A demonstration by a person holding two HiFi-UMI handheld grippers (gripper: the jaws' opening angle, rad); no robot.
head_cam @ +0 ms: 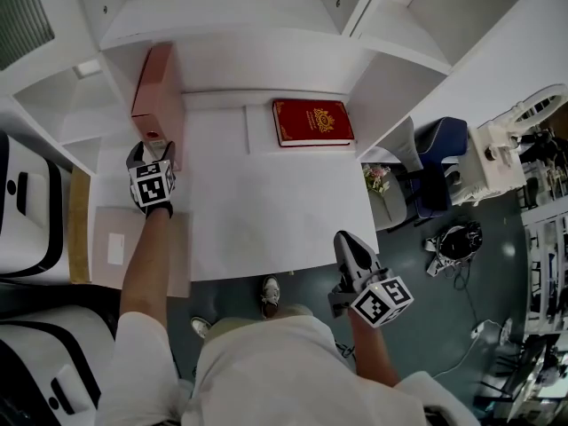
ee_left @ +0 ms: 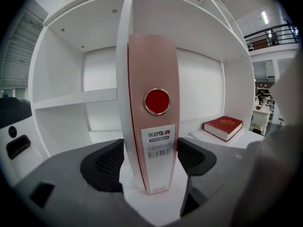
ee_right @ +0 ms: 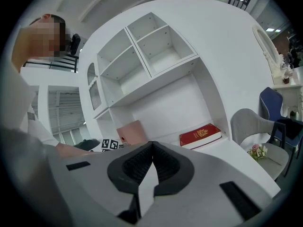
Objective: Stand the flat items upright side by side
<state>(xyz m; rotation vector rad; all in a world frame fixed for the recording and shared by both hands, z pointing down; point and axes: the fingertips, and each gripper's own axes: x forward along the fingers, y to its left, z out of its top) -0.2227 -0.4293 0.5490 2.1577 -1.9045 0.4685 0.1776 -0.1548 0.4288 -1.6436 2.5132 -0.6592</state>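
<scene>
A pink binder stands upright at the left of the white desk, against the shelf's side wall. In the left gripper view its spine, with a red disc and a barcode label, rises between the jaws. My left gripper is open: the pads flank the spine closely without clearly pressing on it. A red book lies flat at the back of the desk, right of the binder. My right gripper hangs shut and empty off the desk's front right corner.
White shelf compartments surround the desk's back and sides. A blue chair, a grey chair and a small bunch of flowers stand to the right. A cardboard sheet lies by the desk's left edge.
</scene>
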